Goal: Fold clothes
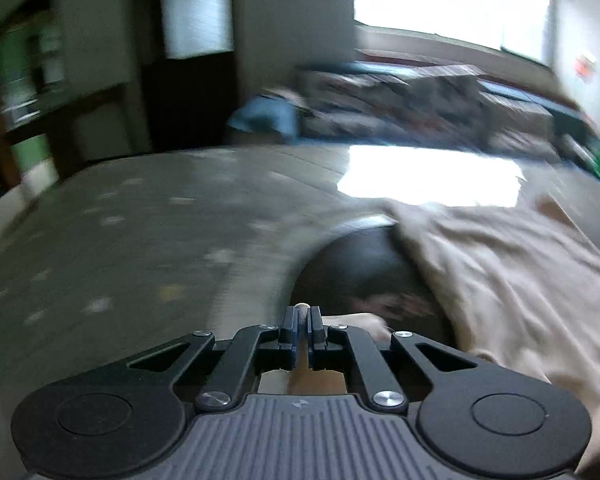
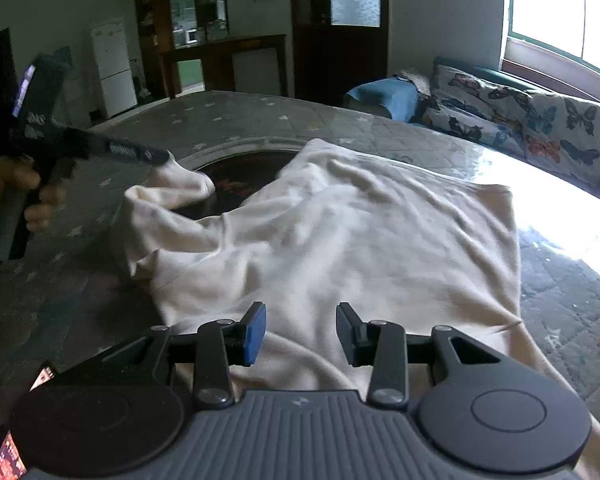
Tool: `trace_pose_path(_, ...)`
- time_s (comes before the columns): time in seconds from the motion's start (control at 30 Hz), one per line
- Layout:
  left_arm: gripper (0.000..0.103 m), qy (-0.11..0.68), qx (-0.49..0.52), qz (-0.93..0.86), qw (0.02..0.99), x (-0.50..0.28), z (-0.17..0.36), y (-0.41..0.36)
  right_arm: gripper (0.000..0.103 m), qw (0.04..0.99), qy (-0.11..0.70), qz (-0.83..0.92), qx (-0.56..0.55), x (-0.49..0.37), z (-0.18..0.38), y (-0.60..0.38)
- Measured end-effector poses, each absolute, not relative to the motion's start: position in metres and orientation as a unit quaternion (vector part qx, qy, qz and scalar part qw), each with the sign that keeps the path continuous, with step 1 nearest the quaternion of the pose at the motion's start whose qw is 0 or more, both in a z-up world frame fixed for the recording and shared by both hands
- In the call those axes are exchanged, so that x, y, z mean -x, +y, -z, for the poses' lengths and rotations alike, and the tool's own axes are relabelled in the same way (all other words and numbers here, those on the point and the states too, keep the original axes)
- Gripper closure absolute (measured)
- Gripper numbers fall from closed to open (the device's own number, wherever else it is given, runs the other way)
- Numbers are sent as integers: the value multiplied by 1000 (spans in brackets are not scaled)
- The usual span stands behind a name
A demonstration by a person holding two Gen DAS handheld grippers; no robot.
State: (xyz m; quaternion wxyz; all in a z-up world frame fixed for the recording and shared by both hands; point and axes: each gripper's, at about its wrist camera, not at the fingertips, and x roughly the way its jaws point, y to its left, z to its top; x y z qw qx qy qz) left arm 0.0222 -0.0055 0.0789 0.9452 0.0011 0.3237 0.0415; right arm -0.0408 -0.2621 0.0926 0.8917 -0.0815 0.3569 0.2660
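Cream shirt (image 2: 340,232) lay spread on the bed (image 2: 240,120). Your left gripper (image 1: 302,314) was clamped on its sleeve (image 2: 172,184); right gripper (image 2: 301,332) hovered apart over the hem.

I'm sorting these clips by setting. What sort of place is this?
Most likely a lived-in home. A cream garment lies on a quilted star-print cover, beside a sofa with butterfly cushions, with a white fridge in the far corner.

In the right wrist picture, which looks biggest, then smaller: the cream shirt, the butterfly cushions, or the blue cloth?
1. Cream fabric shirt
2. Butterfly-print cushions
3. Blue folded cloth
The cushions and cloth lie farther away, so their real sizes are unsure.
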Motion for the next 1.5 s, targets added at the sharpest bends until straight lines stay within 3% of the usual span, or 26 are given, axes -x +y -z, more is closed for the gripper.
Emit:
trace_pose_path(0.27, 98, 276, 110, -166, 940, 37, -81, 55, 65, 878, 360, -299, 100, 52, -79, -241)
trace_pose_path(0.47, 98, 305, 163, -195, 918, 55, -75, 76, 65, 875, 357, -306, 118, 62, -79, -241)
trace_pose_path(0.87, 98, 281, 126, -194, 931, 47, -104, 59, 66, 854, 317, -378, 164, 59, -81, -186)
trace_pose_path(0.9, 98, 275, 122, -192, 934, 47, -106, 58, 67, 851, 318, -385, 163, 57, -79, -179)
trace_pose_path(0.97, 98, 264, 113, -186, 940, 47, -111, 56, 89, 847, 323, -388, 165, 54, -74, -170)
trace_pose_path(1.07, 98, 246, 106, -177, 947, 50, -114, 57, 97, 840, 328, -398, 168, 54, -70, -166)
trace_pose_path(1.3, 96, 310, 104, -187, 926, 54, -81, 78, 96, 823, 337, -421, 177, 63, -72, -178)
trace_pose_path(1.5, 89, 347, 106, -197, 911, 53, -62, 88, 88, 821, 334, -430, 173, 65, -79, -183)
